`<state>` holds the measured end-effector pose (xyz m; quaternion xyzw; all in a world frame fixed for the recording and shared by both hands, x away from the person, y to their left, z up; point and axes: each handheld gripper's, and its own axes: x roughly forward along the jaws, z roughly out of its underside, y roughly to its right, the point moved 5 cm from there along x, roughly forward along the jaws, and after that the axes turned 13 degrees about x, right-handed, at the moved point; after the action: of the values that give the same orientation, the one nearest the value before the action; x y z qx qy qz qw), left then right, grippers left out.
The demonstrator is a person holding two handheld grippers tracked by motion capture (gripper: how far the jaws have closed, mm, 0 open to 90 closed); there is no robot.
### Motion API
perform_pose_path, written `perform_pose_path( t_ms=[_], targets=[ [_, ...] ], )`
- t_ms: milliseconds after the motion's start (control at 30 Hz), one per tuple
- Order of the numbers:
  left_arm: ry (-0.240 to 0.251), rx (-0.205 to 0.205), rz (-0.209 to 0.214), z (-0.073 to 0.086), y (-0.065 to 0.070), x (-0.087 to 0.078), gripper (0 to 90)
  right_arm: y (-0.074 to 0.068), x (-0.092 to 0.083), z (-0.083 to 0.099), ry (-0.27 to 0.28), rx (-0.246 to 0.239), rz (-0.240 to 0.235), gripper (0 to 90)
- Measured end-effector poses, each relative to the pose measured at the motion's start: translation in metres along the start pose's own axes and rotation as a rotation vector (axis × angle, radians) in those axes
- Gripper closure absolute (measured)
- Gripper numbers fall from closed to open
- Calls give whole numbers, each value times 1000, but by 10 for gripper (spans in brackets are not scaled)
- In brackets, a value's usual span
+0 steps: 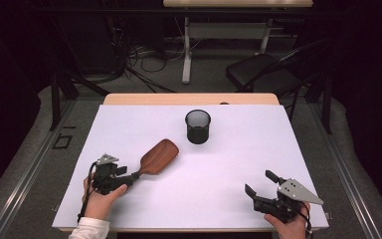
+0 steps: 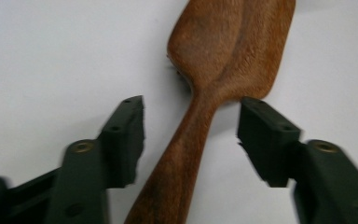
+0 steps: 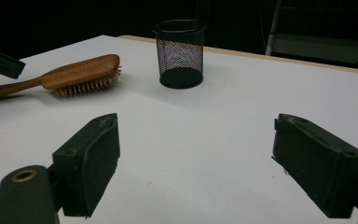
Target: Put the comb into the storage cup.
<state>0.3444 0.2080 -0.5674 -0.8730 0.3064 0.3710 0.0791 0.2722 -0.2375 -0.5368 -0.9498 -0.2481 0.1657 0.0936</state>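
Left gripper (image 1: 125, 175) at the near left of the white table (image 1: 229, 164), jaws standing apart on either side of the wooden hairbrush (image 1: 157, 157) handle, pads clear of the wood in the left gripper view, handle (image 2: 179, 158) running up between them toward the broad paddle head. Lying bristles down, back up, head angled toward the black mesh cup (image 1: 198, 126), which stands upright well apart at the table's middle. Probably light and fully stiff, hard wood with a smooth finish, so likely a bit slippery under flat pads; bristles springy and best left unsqueezed. Best taken across the narrow neck just below the head, where the taper would stop sliding, or farther down the handle for reach. Head-heavy, so apt to droop if pinched at the handle's far end. Right gripper (image 1: 258, 189) at the near right, jaws wide apart on nothing, resting over bare table.
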Motion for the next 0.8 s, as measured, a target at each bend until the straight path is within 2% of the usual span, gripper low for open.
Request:
perform_pose_path(
  t_ms=[167,233,433,567,633,700,800],
  targets=[
    [-6,23,-16,0,0,1,436,0,0,0,-1,-4,2,144],
    [-4,38,-35,-1,-1,0,421,0,0,0,-1,-4,1,144],
    [2,29,-34,-1,-6,-2,400,0,1,0,1,-6,-1,144],
    [8,50,-45,-2,-6,-5,402,0,1,0,-1,-1,1,144],
    [3,44,-51,-2,-7,-5,395,0,1,1,-3,-5,1,144],
    [15,40,-33,-4,-8,-6,345,-1,2,1,-3,-3,1,145],
    [15,37,-33,-7,-10,-8,277,-1,2,2,-10,-1,2,144]
  ],
)
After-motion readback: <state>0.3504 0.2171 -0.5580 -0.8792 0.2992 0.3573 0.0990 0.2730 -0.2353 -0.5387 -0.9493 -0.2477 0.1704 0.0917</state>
